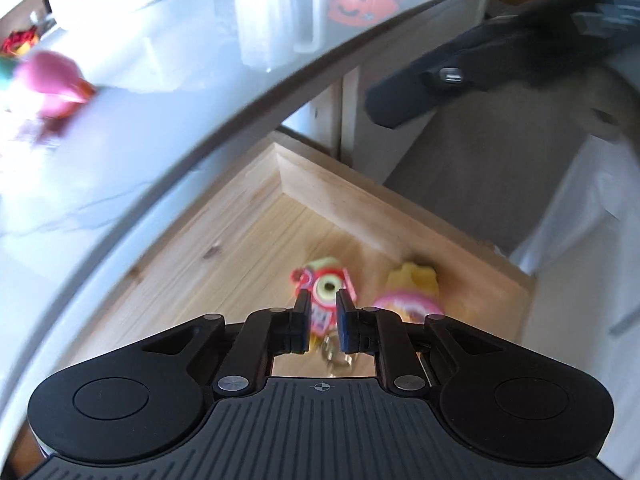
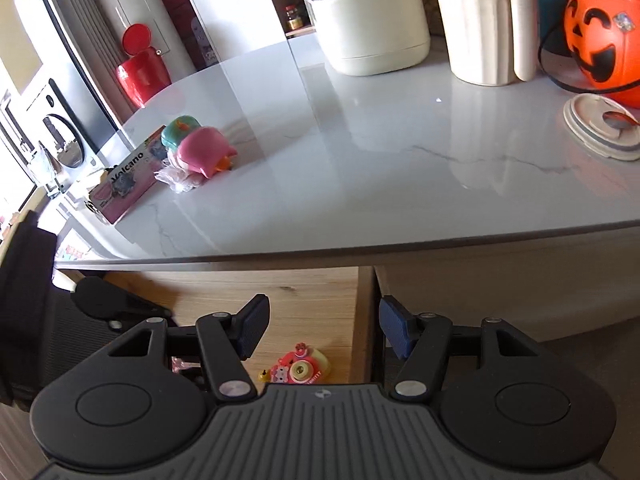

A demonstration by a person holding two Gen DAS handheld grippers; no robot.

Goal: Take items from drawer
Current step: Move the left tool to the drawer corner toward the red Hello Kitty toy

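An open wooden drawer (image 1: pixel 240 240) sits below the counter edge. My left gripper (image 1: pixel 325 320) hangs above its floor, shut on a blurred red and yellow toy (image 1: pixel 324 292) with a metal keyring dangling under it. A second yellow and pink toy (image 1: pixel 408 292) lies by the drawer's side wall. In the right wrist view a red and yellow toy camera (image 2: pixel 298 368) lies on the drawer (image 2: pixel 304 300) floor. My right gripper (image 2: pixel 323 320) is open above it, nothing between its blue pads. The black housing of the right tool (image 1: pixel 460 80) shows at upper right.
The white marble countertop (image 2: pixel 400 160) carries pink and teal toys (image 2: pixel 200 152), a Volcano box (image 2: pixel 128 184), a cream pot (image 2: pixel 372 28), a jug (image 2: pixel 488 24), an orange pumpkin bucket (image 2: pixel 600 48) and a round lid (image 2: pixel 600 128). A red bin (image 2: pixel 140 72) stands beyond.
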